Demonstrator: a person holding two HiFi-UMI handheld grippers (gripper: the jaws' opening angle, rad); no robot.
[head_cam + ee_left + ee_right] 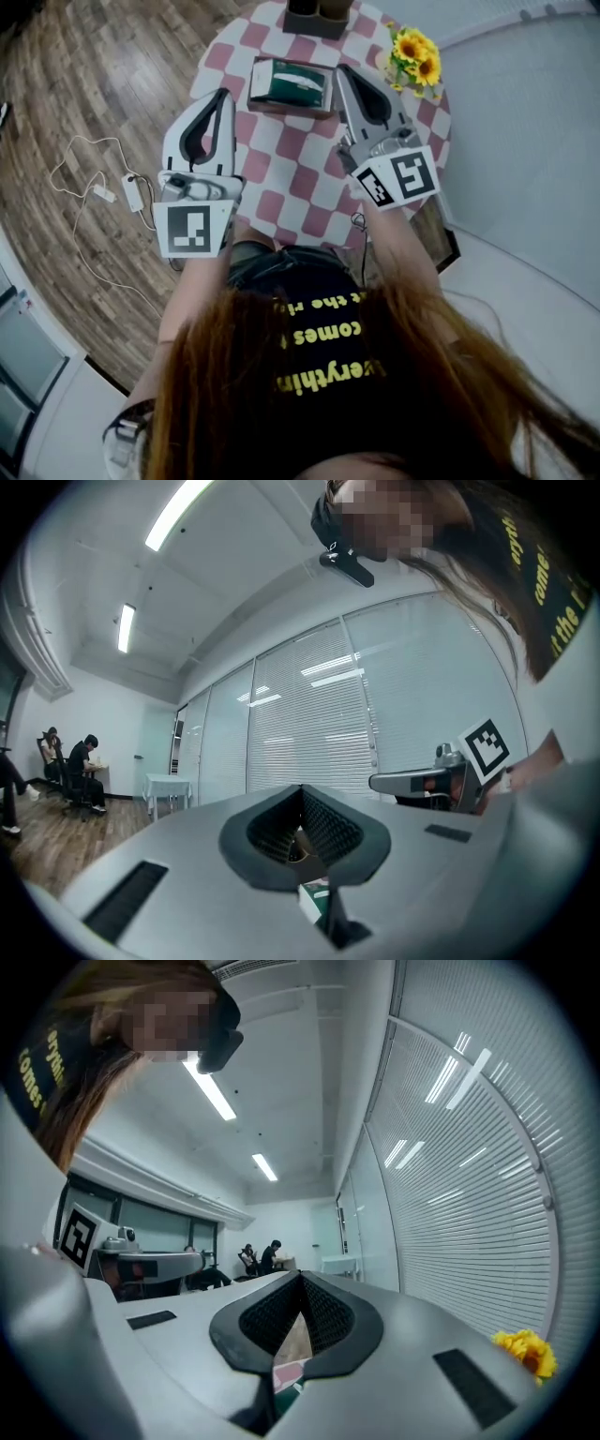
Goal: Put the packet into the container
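Observation:
A green and white packet (pixel 298 84) lies in a shallow brown container (pixel 257 82) at the far side of the round table with the pink checked cloth (pixel 291 178). My left gripper (pixel 225 95) hovers left of the container, its jaws together and nothing between them. On the container's other side my right gripper (pixel 345 72) is also shut and empty, its tip close to the container's right edge. In the left gripper view the left gripper (pixel 302 791) tips meet, with a green sliver of the packet (pixel 315 898) below. The right gripper (pixel 301 1277) shows the same closed tips.
Yellow flowers (pixel 415 52) stand at the table's far right edge. A dark box (pixel 319 14) sits behind the container. A charger with white cables (pixel 131 192) lies on the wood floor at left. People sit far off (pixel 80 761) in the room.

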